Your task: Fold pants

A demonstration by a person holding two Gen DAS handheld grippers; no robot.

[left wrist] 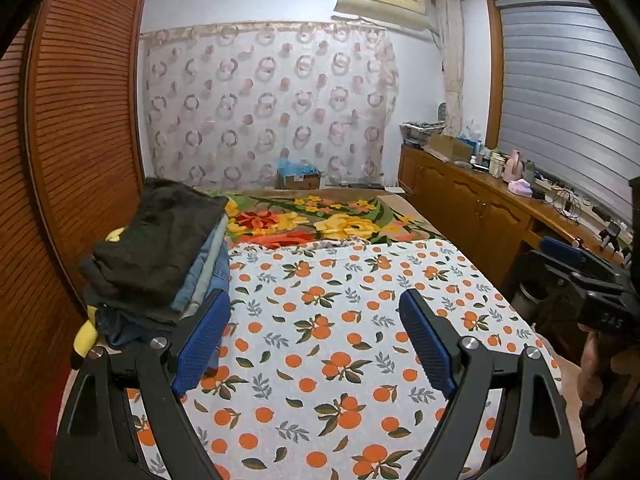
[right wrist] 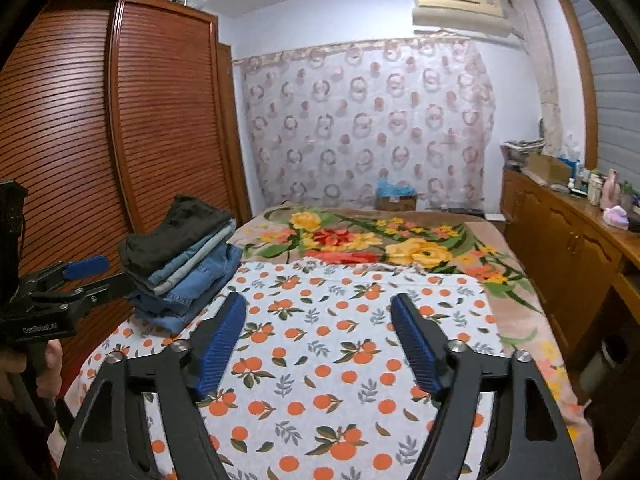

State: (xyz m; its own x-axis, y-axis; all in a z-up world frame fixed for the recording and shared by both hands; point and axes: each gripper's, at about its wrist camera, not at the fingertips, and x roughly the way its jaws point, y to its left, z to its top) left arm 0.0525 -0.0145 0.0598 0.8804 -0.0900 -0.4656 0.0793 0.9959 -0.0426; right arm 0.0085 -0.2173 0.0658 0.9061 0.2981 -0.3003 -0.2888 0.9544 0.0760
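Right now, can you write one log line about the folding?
left gripper: open, empty | right gripper: open, empty | folded pants stack: left side of bed | orange-print sheet: no pants

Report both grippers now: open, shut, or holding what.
Left gripper: jaws open, nothing between them, over the orange-print sheet.
Right gripper: jaws open, holding nothing; the stack of folded pants lies untouched.

This is a home bedroom. A bed point(right wrist: 516, 280) with flowered blanket fills the middle; left of the bed a louvered wardrobe point(right wrist: 120, 120), right a wooden sideboard point(right wrist: 560, 232), behind it a curtain point(right wrist: 368, 120).
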